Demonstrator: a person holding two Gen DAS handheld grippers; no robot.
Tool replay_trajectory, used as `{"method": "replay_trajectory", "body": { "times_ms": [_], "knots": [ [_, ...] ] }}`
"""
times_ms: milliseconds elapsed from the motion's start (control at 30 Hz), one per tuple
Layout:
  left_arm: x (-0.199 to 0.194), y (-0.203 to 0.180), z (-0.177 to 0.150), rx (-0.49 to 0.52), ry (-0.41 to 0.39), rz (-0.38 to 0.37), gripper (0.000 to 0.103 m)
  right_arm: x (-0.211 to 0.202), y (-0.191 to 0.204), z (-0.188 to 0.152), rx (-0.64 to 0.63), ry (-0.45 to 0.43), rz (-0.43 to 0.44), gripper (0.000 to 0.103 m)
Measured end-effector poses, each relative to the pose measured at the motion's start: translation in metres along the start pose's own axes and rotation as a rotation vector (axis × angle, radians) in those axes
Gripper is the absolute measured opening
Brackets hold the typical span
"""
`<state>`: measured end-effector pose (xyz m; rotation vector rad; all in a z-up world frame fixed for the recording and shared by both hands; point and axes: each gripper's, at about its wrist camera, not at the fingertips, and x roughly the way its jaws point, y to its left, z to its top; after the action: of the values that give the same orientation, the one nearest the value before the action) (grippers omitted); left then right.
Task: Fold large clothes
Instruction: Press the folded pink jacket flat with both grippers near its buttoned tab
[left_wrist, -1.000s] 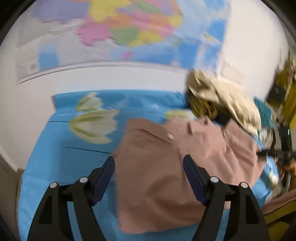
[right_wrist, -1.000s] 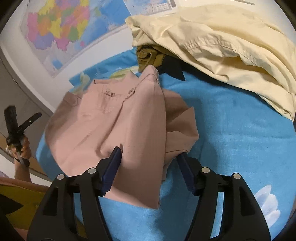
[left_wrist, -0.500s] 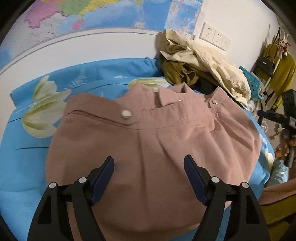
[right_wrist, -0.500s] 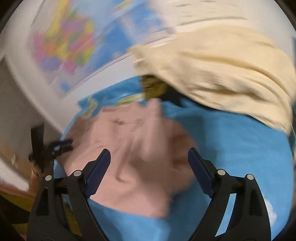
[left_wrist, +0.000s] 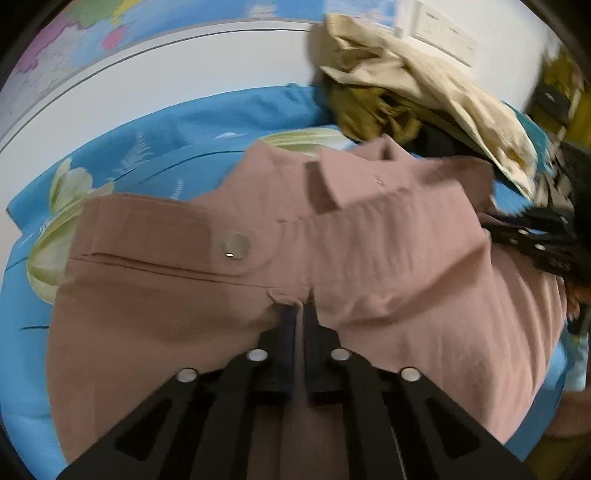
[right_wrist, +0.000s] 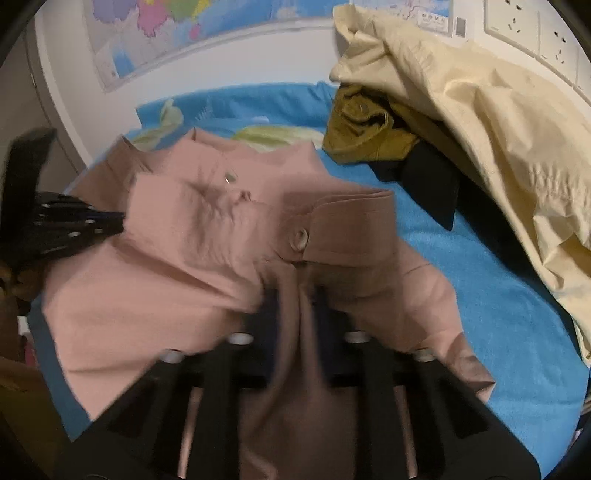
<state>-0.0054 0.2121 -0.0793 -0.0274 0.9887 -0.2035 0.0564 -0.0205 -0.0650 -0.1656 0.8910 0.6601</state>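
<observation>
A dusty-pink button shirt (left_wrist: 369, 251) lies partly folded on a blue floral bedsheet (left_wrist: 207, 122). My left gripper (left_wrist: 300, 314) is shut on a fold of the pink shirt near its left side, below a cuff button. My right gripper (right_wrist: 295, 299) is shut on the pink shirt (right_wrist: 192, 229) just below a buttoned cuff, with cloth bunched between its fingers. Each gripper shows in the other's view: the right one (left_wrist: 532, 236) at the shirt's right edge, the left one (right_wrist: 74, 225) at its left edge.
A heap of clothes sits at the back right of the bed: a cream garment (right_wrist: 480, 122), an olive one (right_wrist: 362, 129) and a black piece (right_wrist: 432, 177). A wall map (right_wrist: 166, 33) and sockets (right_wrist: 524, 26) are behind. The sheet (right_wrist: 498, 295) lies bare right of the shirt.
Both grippers were open above the shirt. They have come down and closed on the pink cloth, the left on its left part, the right by the cuff.
</observation>
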Motion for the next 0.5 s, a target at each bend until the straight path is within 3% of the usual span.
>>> {"method": "replay_trajectory", "body": {
  "times_ms": [167, 233, 300, 400, 500],
  "knots": [
    [-0.031, 0.007, 0.025, -0.049, -0.141, 0.004, 0.002, -0.032, -0.012, 0.023, 0.088, -0.172, 0.044, 0.005],
    [-0.050, 0.014, 0.037, -0.082, -0.222, 0.000, 0.002, -0.044, -0.015, 0.036, 0.086, -0.259, 0.007, 0.005],
    [-0.057, 0.018, 0.044, -0.088, -0.254, 0.007, 0.004, -0.043, -0.021, 0.046, 0.111, -0.280, 0.012, 0.005],
    [-0.043, 0.028, 0.050, -0.093, -0.216, 0.067, 0.013, -0.003, -0.032, 0.055, 0.132, -0.189, 0.002, 0.009],
    [-0.027, 0.041, 0.042, -0.128, -0.153, 0.062, 0.028, 0.025, -0.037, 0.047, 0.136, -0.086, -0.018, 0.020]
  ]
}}
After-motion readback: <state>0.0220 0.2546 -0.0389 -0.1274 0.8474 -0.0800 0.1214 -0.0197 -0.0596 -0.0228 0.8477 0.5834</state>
